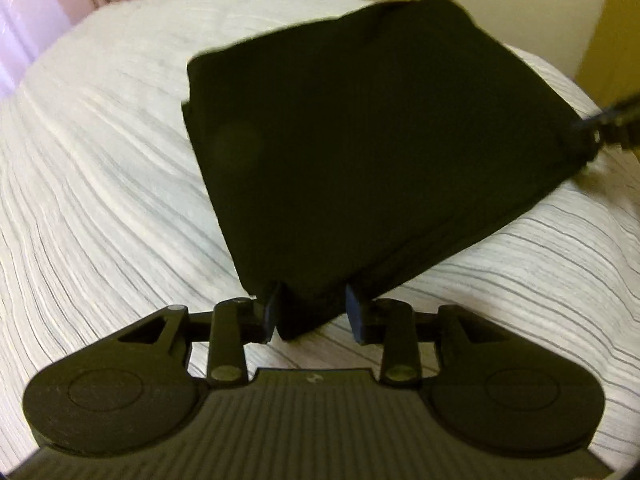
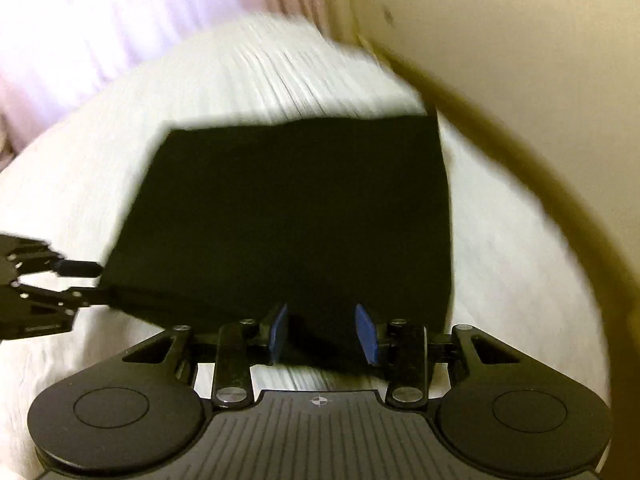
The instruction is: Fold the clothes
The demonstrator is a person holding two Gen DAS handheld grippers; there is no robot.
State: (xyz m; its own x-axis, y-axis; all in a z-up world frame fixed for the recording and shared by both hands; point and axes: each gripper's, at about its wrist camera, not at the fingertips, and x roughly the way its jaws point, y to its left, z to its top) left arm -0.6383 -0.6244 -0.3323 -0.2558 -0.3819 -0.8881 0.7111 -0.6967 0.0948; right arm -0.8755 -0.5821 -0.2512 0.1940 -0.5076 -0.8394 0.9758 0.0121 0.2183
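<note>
Black garment (image 1: 360, 128), folded into a thick rectangular stack, lies on the bed (image 1: 100, 168), on a white spread with thin grey stripes.

Left gripper (image 1: 314, 308): fingers apart, one on each side of the stack's near corner. Corner sits in the gap; cloth looks to touch the left finger, but no clear pinch. In the right wrist view the same gripper (image 2: 94, 282) meets the stack's left corner, one finger above the edge and one below, spread.

Right gripper (image 2: 324, 334): fingers apart, blue pads (image 2: 366, 332) showing, straddling the stack's near edge. Cloth lies between them, not squeezed. In the left wrist view it (image 1: 592, 128) shows at the stack's right corner, blurred.

Right wrist view is motion-blurred. Pink curtain (image 1: 24, 12) beyond the bed's far left; cream wall (image 2: 520, 40) off its right side.
</note>
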